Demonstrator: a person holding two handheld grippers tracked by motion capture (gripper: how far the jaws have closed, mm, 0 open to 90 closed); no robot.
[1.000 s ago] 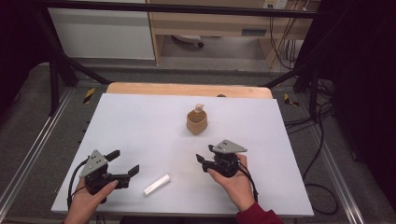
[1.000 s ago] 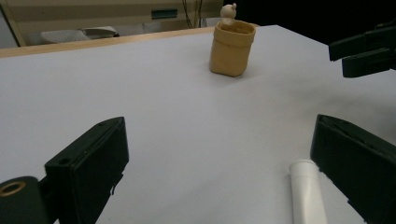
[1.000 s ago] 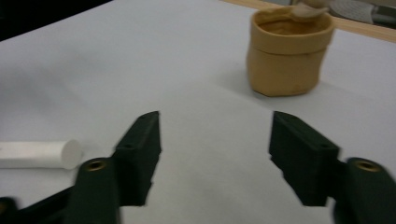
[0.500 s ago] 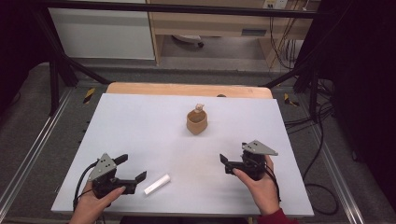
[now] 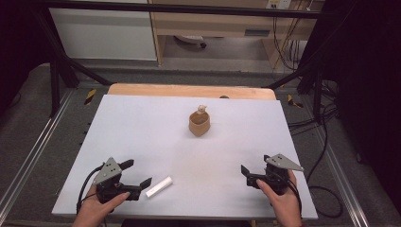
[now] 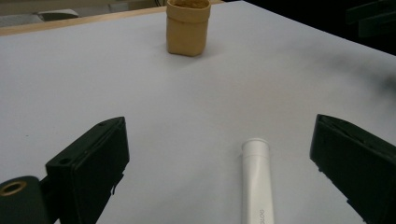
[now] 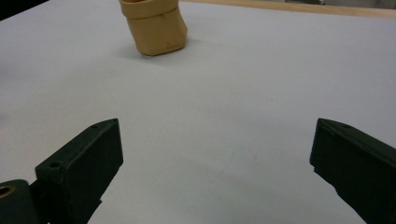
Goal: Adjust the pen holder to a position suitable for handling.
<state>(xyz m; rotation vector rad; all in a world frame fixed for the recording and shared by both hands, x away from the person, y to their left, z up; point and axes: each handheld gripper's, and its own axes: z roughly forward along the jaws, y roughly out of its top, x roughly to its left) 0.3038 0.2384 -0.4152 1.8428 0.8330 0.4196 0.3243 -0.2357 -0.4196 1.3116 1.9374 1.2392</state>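
I've got both grippers spread wide, left gripper point(image 5: 138, 174) w/ the white tube point(image 5: 159, 186) just right of it at near edge, right gripper point(image 5: 252, 173) empty; sloppy closing could roll it off.

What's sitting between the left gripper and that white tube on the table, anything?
Nothing visible. The white tube lies on bare table just ahead of the left gripper, between its open jaws. The tan pouch stands well beyond.

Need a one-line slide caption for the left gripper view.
Open left gripper jaws flank a white tube; tan pouch stands beyond.
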